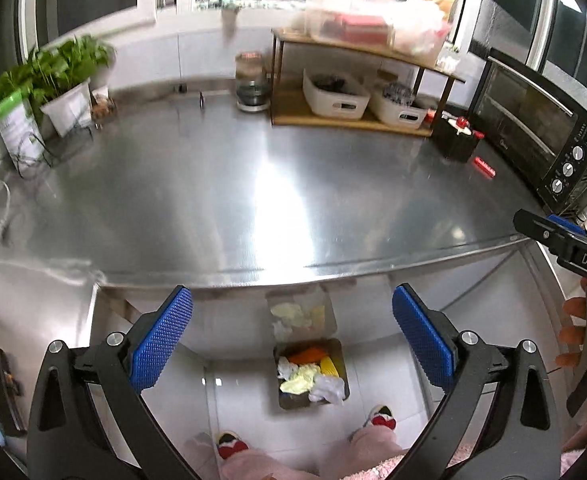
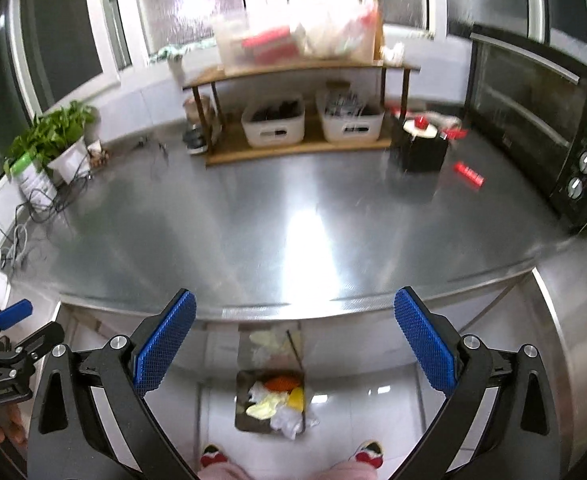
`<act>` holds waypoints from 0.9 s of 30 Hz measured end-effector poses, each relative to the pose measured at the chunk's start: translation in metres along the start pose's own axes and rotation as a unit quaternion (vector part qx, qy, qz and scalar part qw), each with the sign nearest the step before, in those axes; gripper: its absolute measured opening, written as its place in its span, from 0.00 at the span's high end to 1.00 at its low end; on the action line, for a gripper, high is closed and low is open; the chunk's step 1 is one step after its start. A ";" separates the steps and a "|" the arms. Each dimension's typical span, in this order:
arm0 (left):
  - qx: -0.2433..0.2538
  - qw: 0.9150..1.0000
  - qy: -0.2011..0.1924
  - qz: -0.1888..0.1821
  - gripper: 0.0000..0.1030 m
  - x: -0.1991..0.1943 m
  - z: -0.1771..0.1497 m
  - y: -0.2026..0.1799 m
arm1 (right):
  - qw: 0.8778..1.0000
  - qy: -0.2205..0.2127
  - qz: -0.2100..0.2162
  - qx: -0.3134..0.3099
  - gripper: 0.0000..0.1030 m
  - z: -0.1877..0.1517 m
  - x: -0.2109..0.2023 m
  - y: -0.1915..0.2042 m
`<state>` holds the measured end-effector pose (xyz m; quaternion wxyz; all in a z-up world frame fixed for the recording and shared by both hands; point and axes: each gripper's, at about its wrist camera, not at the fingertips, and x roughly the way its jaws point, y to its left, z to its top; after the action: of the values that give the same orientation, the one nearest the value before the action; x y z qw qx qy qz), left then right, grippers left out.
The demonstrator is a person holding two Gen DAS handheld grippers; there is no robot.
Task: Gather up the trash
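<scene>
A metal bin [image 1: 339, 350] stands on the floor below the steel counter's front edge, filled with crumpled white, yellow and orange trash [image 1: 311, 376]. The right wrist view shows the same bin [image 2: 245, 384] with its trash [image 2: 277, 400]. My left gripper [image 1: 292, 304] hangs above it, open, with nothing between the blue pads. My right gripper [image 2: 295, 306] is likewise open and holds nothing. Each gripper shows at the edge of the other's view: the right one [image 1: 561, 240] and the left one [image 2: 9, 332].
The steel counter [image 1: 229, 200] carries a wooden shelf [image 1: 353, 120] with white baskets, a potted plant [image 1: 59, 80], a black box [image 1: 455, 142], a small red item [image 1: 484, 168] and a toaster oven [image 1: 541, 136]. A person's feet in slippers [image 1: 381, 420] stand by the bin.
</scene>
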<state>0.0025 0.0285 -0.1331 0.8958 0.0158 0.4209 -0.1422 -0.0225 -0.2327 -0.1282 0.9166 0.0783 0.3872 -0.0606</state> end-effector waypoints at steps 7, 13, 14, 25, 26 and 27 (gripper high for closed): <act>0.022 0.998 -0.048 0.025 0.08 -0.035 0.015 -0.007 | 0.999 -0.052 -0.012 -0.013 0.03 0.012 -0.034 0.001; 0.029 0.995 -0.080 0.044 0.08 -0.053 0.023 -0.009 | 0.998 -0.067 -0.002 -0.011 0.03 0.017 -0.049 0.004; 0.029 0.995 -0.084 0.048 0.08 -0.055 0.024 -0.009 | 0.998 -0.068 -0.001 -0.012 0.03 0.018 -0.050 0.004; 0.009 0.992 -0.104 0.070 0.08 -0.069 0.029 -0.003 | 0.996 -0.082 0.001 -0.026 0.03 0.024 -0.058 0.012; 0.009 0.992 -0.105 0.071 0.08 -0.070 0.030 -0.003 | 0.996 -0.081 0.002 -0.025 0.03 0.025 -0.058 0.011; 0.009 0.992 -0.106 0.071 0.08 -0.070 0.031 -0.004 | 0.996 -0.082 0.001 -0.024 0.03 0.025 -0.059 0.012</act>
<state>-0.0181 0.0369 -0.0599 0.9430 0.0385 0.3201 -0.0824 -0.0437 -0.2231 -0.0675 0.9471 0.0512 0.3118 -0.0560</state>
